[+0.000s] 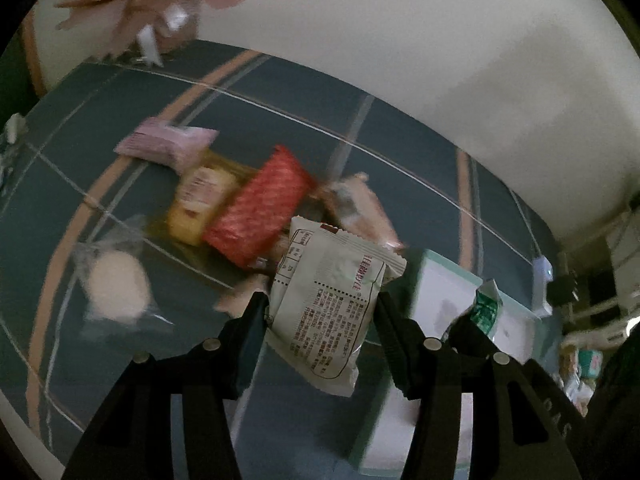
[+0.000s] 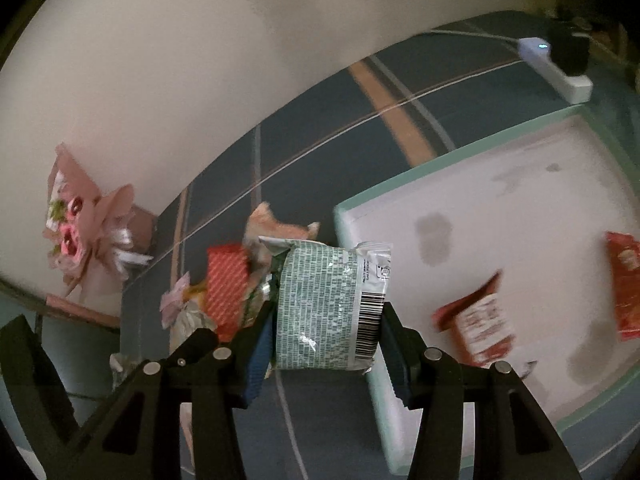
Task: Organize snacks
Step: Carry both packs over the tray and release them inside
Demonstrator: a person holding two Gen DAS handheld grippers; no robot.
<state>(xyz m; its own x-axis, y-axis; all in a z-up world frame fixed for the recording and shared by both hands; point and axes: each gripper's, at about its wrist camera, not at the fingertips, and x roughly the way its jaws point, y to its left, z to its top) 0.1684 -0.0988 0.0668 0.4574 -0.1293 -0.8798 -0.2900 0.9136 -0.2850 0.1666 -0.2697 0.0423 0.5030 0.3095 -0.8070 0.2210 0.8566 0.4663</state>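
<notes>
My left gripper [image 1: 322,300] is shut on a white snack packet with red print [image 1: 328,304], held above the blue plaid tablecloth. Behind it lies a heap of snacks: a red packet [image 1: 260,212], a yellow one [image 1: 200,204], a pale pink one [image 1: 168,144] and a clear-wrapped round cake [image 1: 116,284]. My right gripper [image 2: 326,308] is shut on a green-and-white packet with a barcode [image 2: 328,308], beside the left edge of a white tray with a mint rim [image 2: 460,208]. Two red packets [image 2: 480,320] [image 2: 624,284] lie in the tray. The green packet [image 1: 486,308] also shows in the left wrist view.
A pink paper flower ornament [image 2: 80,232] stands at the wall on the left. A white power strip with a black plug [image 2: 560,68] lies behind the tray. The white wall borders the table's far edge.
</notes>
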